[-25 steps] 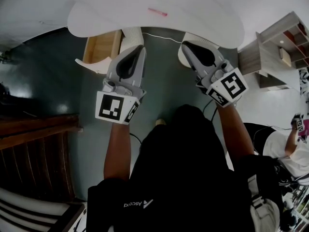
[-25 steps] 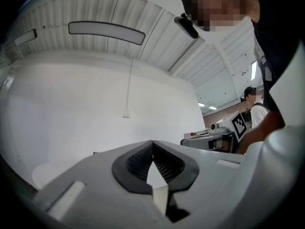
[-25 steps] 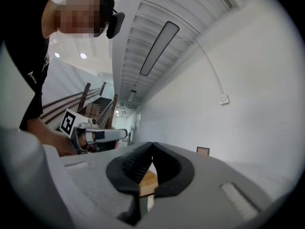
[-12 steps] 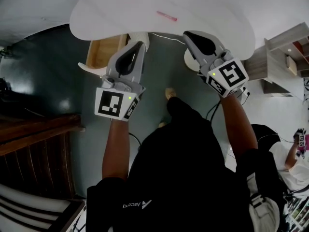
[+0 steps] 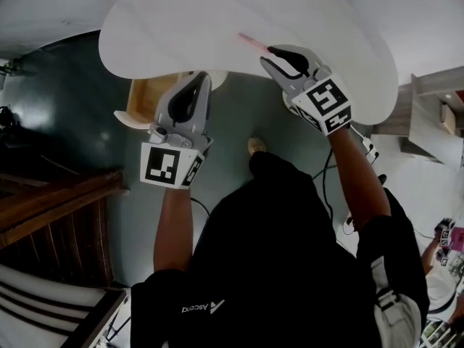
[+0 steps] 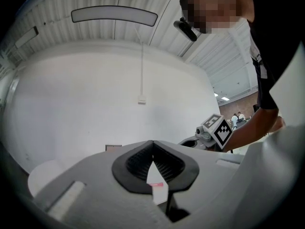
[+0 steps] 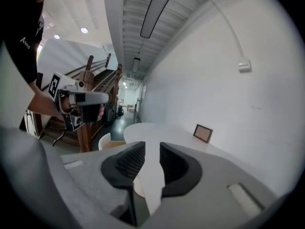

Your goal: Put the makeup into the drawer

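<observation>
Straddle the pink makeup stick [image 5: 251, 42], lying on the white tabletop [image 5: 181, 27] just ahead, with the empty, freshly parted right claw [image 5: 268, 52], then pinch across its width, keeping the pressed-together, empty left claw [image 5: 204, 76] by the pulled-out drawer [image 5: 148, 91].

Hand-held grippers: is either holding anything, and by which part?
Nothing held: left hand-held gripper is shut, empty; jaws of right hand-held gripper have just been opening, nothing between them. Makeup stick lies on table.

White lettering [image 5: 199, 307] on the person's black shirt [image 5: 283, 252], at the lower middle of the head view, stands upside down and seems to read "Ascend", beside a small white logo [image 5: 222, 304].
</observation>
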